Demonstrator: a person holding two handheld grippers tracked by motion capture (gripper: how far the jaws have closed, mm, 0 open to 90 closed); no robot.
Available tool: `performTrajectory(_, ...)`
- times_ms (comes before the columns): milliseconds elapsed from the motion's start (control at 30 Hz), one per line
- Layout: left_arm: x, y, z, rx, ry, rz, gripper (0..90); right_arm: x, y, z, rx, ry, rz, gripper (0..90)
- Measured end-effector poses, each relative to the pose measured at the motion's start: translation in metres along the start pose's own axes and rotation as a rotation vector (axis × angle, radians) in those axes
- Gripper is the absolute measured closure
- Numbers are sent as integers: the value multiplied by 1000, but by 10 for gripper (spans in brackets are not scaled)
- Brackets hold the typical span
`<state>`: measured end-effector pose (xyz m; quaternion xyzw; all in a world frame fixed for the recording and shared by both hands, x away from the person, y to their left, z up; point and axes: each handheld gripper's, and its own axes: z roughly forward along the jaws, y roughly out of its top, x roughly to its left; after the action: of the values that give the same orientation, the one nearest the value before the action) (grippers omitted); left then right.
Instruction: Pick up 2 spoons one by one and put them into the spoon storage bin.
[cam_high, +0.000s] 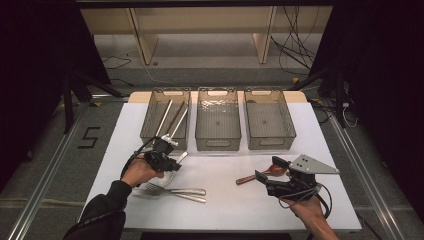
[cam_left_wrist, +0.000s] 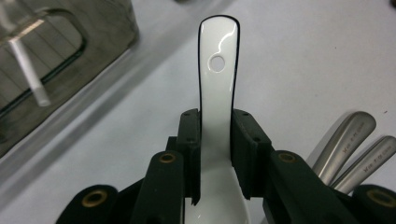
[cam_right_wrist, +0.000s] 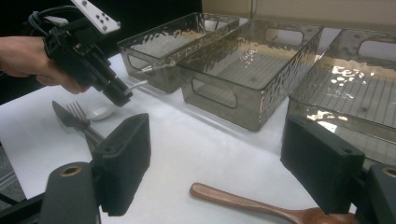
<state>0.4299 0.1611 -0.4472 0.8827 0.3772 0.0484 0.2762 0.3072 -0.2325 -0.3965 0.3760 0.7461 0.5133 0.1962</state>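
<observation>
Near the left basket (cam_high: 165, 120), the left gripper (cam_high: 167, 159) clamps the handle of a white ceramic spoon (cam_left_wrist: 216, 84), whose bowl seems to rest on the table (cam_high: 225, 200) beside the fork (cam_high: 172, 190) (metal handles alongside). At right, the right gripper (cam_high: 267, 170) stands wide apart, holding nothing, over a wooden spoon (cam_right_wrist: 261, 207).

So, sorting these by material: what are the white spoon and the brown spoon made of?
White spoon: likely glazed ceramic, possibly melamine; glossy, with sharp reflections. Brown spoon: looks like wood, with a warm reddish-brown, satin surface.
</observation>
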Motion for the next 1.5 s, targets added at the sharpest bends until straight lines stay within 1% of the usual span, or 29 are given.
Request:
performTrajectory(133, 0, 2, -7, -48, -9, -3, 741, 0, 0, 0, 1, 0, 1, 250)
performTrajectory(300, -2, 5, -13, -90, -17, -6, 741, 0, 0, 0, -1, -1, 2, 250)
performTrajectory(367, -2, 6, -15, -99, -21, -14, 741, 0, 0, 0, -1, -1, 4, 250)
performTrajectory(433, -3, 8, -18, -114, -21, -13, 742, 0, 0, 0, -2, -1, 4, 250)
performTrajectory(467, -4, 10, -19, -127, -21, -21, 742, 0, 0, 0, -2, -1, 3, 250)
performTrajectory(700, -5, 21, -30, -179, -76, -46, 741, 0, 0, 0, 2, -1, 4, 250)
performTrajectory(733, -5, 24, -32, -192, -88, -63, 741, 0, 0, 0, 3, -1, 4, 250)
performTrajectory(800, -5, 30, -35, -205, -90, -59, 741, 0, 0, 1, 4, -2, 5, 250)
performTrajectory(867, -5, 40, -40, -221, -89, -61, 741, 0, 0, 0, 4, -2, 6, 250)
performTrajectory(900, -5, 47, -43, -233, -90, -69, 740, 0, 0, 0, 3, -2, 5, 250)
performTrajectory(1067, -2, 72, -50, -265, -74, -67, 740, -2, -1, 0, 1, -3, 8, 250)
performTrajectory(1200, 1, 90, -48, -279, -54, -78, 740, -2, -1, 0, 0, -2, 8, 250)
performTrajectory(1267, 1, 99, -47, -291, -51, -86, 740, -2, -1, 0, 0, -1, 9, 250)
performTrajectory(1300, 1, 103, -46, -295, -50, -88, 740, -3, -1, 0, 0, -1, 8, 250)
performTrajectory(1400, 2, 117, -42, -297, -31, -82, 740, -2, -1, 0, -1, 4, 7, 249)
performTrajectory(1500, 2, 130, -39, -311, -21, -95, 740, -2, -1, 0, -1, 4, 10, 249)
